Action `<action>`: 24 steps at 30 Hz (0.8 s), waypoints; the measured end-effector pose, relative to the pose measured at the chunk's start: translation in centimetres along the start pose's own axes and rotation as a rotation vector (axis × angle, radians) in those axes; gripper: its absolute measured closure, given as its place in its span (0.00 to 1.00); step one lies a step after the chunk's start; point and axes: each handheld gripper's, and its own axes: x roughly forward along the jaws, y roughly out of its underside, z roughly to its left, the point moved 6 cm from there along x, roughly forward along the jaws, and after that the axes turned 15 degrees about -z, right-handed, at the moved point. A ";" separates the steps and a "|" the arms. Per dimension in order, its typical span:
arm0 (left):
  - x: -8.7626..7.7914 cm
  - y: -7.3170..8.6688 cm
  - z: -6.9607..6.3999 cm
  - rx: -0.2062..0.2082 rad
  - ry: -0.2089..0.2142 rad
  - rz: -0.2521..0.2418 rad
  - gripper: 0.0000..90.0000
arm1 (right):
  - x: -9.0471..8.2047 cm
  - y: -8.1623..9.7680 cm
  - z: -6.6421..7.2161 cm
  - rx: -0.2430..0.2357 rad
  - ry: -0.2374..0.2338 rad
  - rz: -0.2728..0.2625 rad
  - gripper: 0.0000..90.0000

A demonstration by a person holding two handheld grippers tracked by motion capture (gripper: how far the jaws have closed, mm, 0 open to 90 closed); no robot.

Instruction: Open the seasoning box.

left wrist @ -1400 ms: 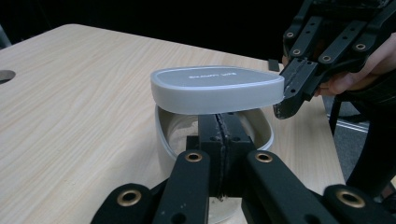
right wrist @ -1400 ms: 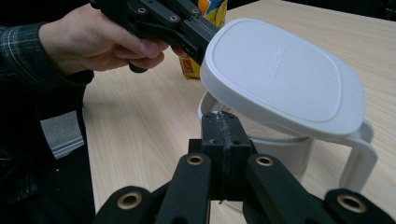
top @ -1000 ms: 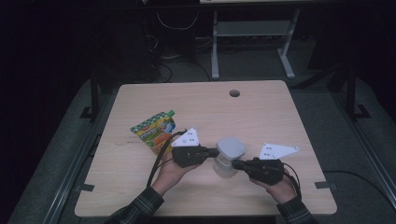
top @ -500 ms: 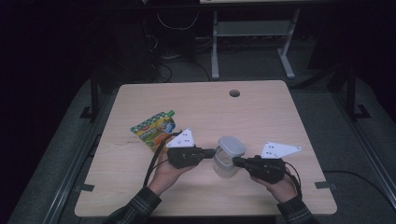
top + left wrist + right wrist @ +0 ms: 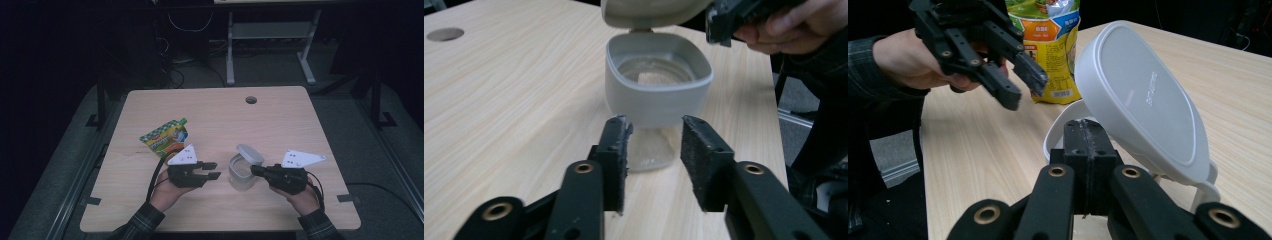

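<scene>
Now we steady the open-lidded container [image 5: 243, 172] at mid-table, right gripper [image 5: 256, 170] fingers clamped on its rim; left gripper [image 5: 216, 170] fingers, just parting, stand empty beside it. Next, we judge, fetch the pouch [image 5: 165, 137].

Rig appearance: two hand-held black grippers, plaid sleeves.

Each gripper, left gripper [image 5: 209, 171] and right gripper [image 5: 254, 170], is built of matte black linkage arms pinned with brass-coloured rivets; jaw faces are lined with dark textured pads [image 5: 699, 150]. A grey three-cornered plate [image 5: 301, 159] with small dots is mounted on top. Black cables [image 5: 154, 176] trail back. Dark plaid sleeves [image 5: 142, 223] are worn.
</scene>
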 end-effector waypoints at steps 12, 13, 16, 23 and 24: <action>-2.3 1.5 0.0 -0.037 -0.035 0.023 0.47 | -0.2 -0.4 -0.5 -0.014 0.019 -0.018 1.00; -2.3 1.5 0.0 -0.037 -0.035 0.023 0.46 | -0.2 -0.4 -0.5 -0.014 0.019 -0.018 1.00; -2.7 1.8 0.1 -0.041 -0.042 0.026 0.43 | -0.2 -0.5 -0.7 -0.011 0.024 -0.020 1.00; -3.5 2.5 0.2 -0.048 -0.057 0.035 0.40 | -0.2 -0.6 -0.9 -0.015 0.032 -0.028 1.00; -3.8 2.7 0.3 -0.048 -0.058 0.036 0.39 | -0.3 -0.7 -1.1 -0.021 0.039 -0.034 1.00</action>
